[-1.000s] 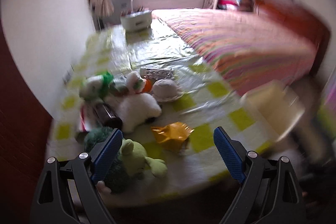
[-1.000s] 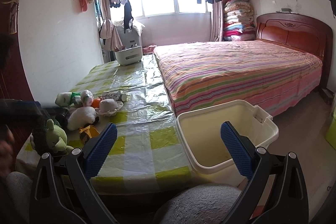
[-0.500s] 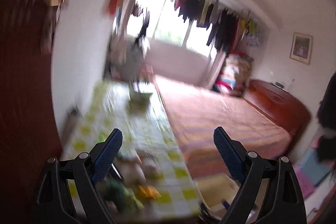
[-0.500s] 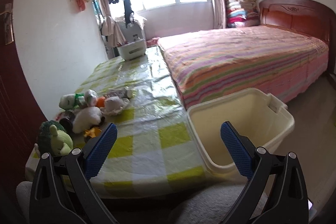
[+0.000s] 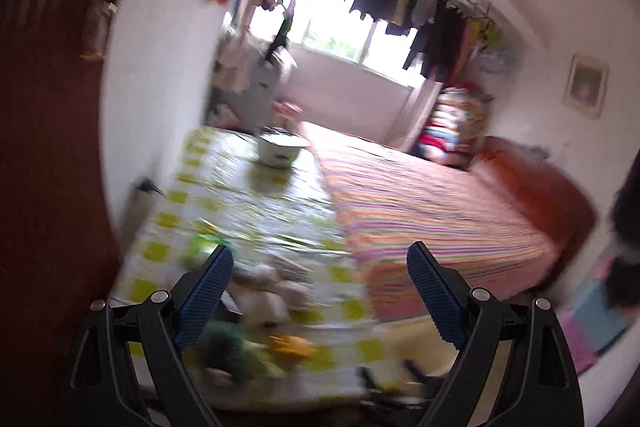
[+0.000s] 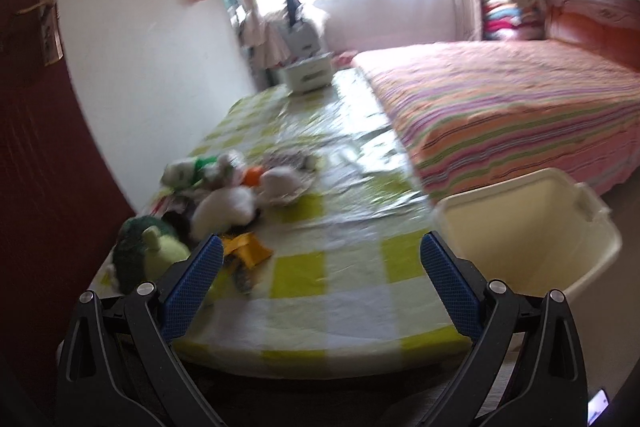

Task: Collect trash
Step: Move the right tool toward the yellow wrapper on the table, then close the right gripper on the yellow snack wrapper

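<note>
A crumpled yellow wrapper [image 6: 246, 251] lies on the checked table [image 6: 344, 291] near its front left; it shows blurred as the yellow wrapper [image 5: 290, 345] in the left wrist view. A cream plastic bin [image 6: 524, 227] stands on the floor at the table's right edge. My right gripper [image 6: 320, 263] is open, held above the table's front, with the wrapper just by its left finger. My left gripper [image 5: 318, 277] is open and empty, raised high above the table [image 5: 248, 195], which it sees in a blur.
Plush toys crowd the table's left: a green one [image 6: 150, 253], a white one [image 6: 226, 209], plus a small plate [image 6: 286, 187] and bottles. A white box [image 6: 308, 77] sits at the far end. A striped bed [image 6: 516, 107] runs along the right. A dark red door [image 6: 36, 147] is left.
The left gripper swung up from close over the toys and now tilts back down towards the table. The right gripper moved in closer to the table and left, towards the wrapper.
</note>
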`<state>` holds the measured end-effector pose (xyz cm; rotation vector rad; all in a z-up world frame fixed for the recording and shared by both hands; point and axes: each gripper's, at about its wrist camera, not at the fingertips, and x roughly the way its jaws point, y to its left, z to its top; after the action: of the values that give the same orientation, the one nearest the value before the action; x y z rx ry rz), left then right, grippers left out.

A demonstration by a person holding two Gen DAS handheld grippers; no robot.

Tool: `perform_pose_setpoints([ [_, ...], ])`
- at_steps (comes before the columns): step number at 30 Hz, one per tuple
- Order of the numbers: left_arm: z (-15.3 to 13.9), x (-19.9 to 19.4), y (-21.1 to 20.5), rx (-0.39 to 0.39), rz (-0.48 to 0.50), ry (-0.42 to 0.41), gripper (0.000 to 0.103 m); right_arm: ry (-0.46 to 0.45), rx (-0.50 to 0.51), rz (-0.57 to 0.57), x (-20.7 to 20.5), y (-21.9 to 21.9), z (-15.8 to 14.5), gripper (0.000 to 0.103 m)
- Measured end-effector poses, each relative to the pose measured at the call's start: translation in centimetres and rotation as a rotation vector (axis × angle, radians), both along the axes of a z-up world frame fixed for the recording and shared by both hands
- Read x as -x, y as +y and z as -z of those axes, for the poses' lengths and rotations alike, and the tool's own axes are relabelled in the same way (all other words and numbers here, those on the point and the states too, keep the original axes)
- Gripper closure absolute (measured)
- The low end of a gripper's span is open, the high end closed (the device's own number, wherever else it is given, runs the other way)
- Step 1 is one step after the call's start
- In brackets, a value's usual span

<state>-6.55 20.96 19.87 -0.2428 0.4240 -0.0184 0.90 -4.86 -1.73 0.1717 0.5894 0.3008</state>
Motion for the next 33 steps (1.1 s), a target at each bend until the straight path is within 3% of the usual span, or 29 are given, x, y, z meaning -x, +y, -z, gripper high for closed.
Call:
perform_pose_setpoints([
  [2,2.2,-0.2,0.7,-0.119,-0.091,0.027,0.017,0.009,0.005,-0.036,-0.5,1.1,0.4,0.006],
  [6,7.8,-0.5,2.4,-0.265,-0.174,0.132,0.017,0.087,0.014,-0.110,-3.2,3.5,1.7,0.006],
  [11,15.5,-1.0,3.8,-0.263,-0.125,0.321,0.017,0.165,0.055,-0.200,-5.4,6.4,3.6,0.006],
  [13,17.4,-1.2,3.8,-0.268,-0.116,0.352,0.017,0.196,0.064,-0.218,-6.2,7.4,4.4,0.006],
  [20,19.1,-2.0,3.1,-0.268,-0.105,0.388,0.017,0.296,0.069,-0.262,-9.2,9.3,7.1,0.020],
  [23,19.7,-2.8,3.1,-0.257,-0.100,0.400,0.017,0.309,0.091,-0.284,-9.7,10.2,7.6,0.033],
  [24,19.9,-3.0,3.1,-0.254,-0.100,0.404,0.017,0.305,0.091,-0.314,-9.8,10.5,7.7,0.052],
  [25,20.0,-3.2,3.1,-0.247,-0.097,0.410,0.017,0.315,0.085,-0.331,-9.8,10.7,7.8,0.080],
  [28,20.3,-3.9,2.9,-0.233,-0.087,0.424,0.017,0.306,0.072,-0.342,-9.6,10.6,7.8,0.086],
  [30,20.5,-4.3,2.7,-0.230,-0.078,0.432,0.017,0.291,0.056,-0.349,-9.3,10.1,7.5,0.099],
  [33,21.1,-4.9,2.6,-0.233,-0.077,0.443,0.017,0.261,0.032,-0.352,-8.6,9.1,7.0,0.099],
])
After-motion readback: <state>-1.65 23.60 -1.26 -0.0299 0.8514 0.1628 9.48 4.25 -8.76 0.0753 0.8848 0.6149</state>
